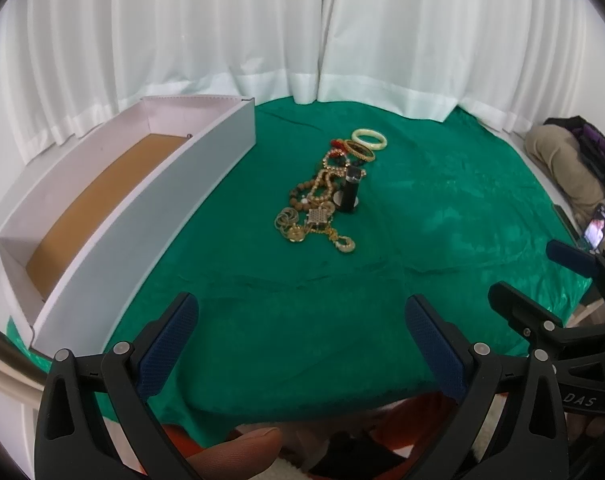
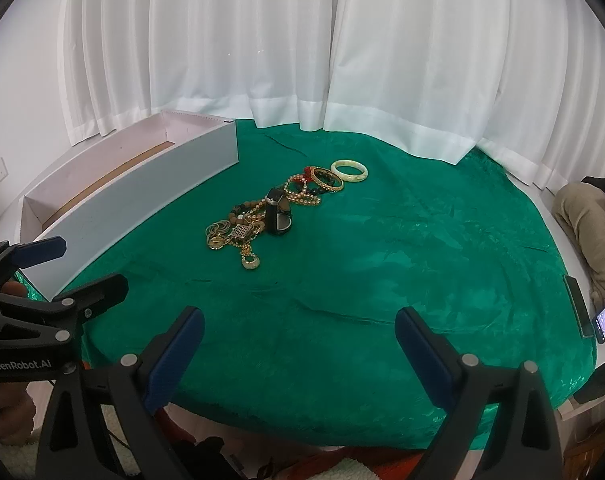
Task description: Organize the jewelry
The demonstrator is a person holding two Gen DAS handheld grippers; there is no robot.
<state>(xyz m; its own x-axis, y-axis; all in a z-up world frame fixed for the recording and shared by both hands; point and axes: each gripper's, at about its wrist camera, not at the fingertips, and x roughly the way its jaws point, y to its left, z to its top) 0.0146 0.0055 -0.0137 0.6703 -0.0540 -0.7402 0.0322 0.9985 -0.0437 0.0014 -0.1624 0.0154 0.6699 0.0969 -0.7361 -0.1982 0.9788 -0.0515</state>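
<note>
The jewelry [image 1: 322,192] lay in a loose heap near the middle of the green cloth [image 1: 442,220] that covered the counter, well apart from both grippers and to the right of the long white box [image 1: 150,216], which stood open with a brown floor and nothing seen inside it. The left gripper [image 1: 302,340] was held wide open and empty above the near edge of the cloth, and the right gripper [image 2: 298,352] was likewise spread wide with nothing between its pads. The heap was made up of tangled gold chains [image 2: 238,236], strings of beads, a dark watch [image 2: 278,212] stood on edge, a gold bangle [image 2: 328,178] and a pale bangle [image 2: 349,171] lying flat at the far end. No piece had yet been lifted, so the step in hand was judged to be the first reach. A rigid, separate piece such as the pale bangle would probably be best taken first, pinched across its rim, since the chains looked likely to drag neighbours along. One gripper could be used to steady the heap while the other drew a piece free towards the box.
</note>
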